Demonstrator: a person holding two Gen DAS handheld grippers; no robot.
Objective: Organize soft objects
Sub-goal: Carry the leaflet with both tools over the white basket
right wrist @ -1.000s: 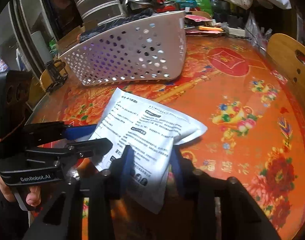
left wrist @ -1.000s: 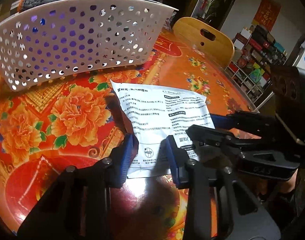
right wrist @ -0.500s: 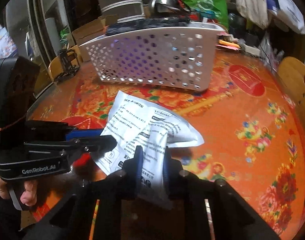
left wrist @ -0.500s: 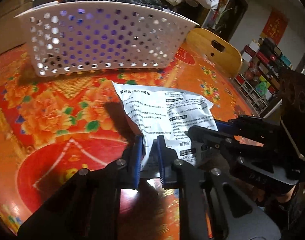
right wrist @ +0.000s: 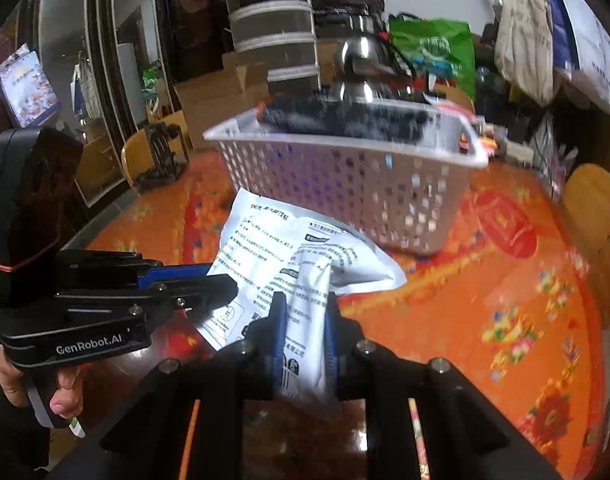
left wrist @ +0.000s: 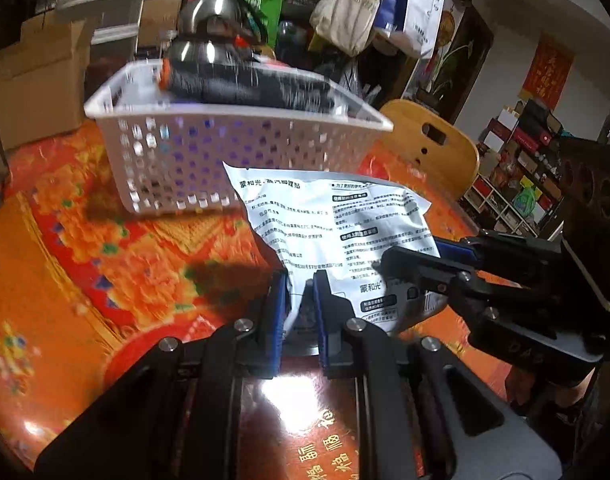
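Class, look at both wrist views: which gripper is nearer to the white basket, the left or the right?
Neither is clearly nearer. The left gripper and right gripper both clamp the near edge of the white printed pouch, side by side, short of the white basket behind it.

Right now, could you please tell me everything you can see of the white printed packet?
The white packet is a soft, flat pouch of glossy plastic, its face covered in black printed text. It is creased and buckled, tilted, its far corners up in front of the white perforated basket. Both tools pinch its near edge: the left tool at one corner, the right tool on a bunched fold. It appears lifted off the orange floral tabletop.
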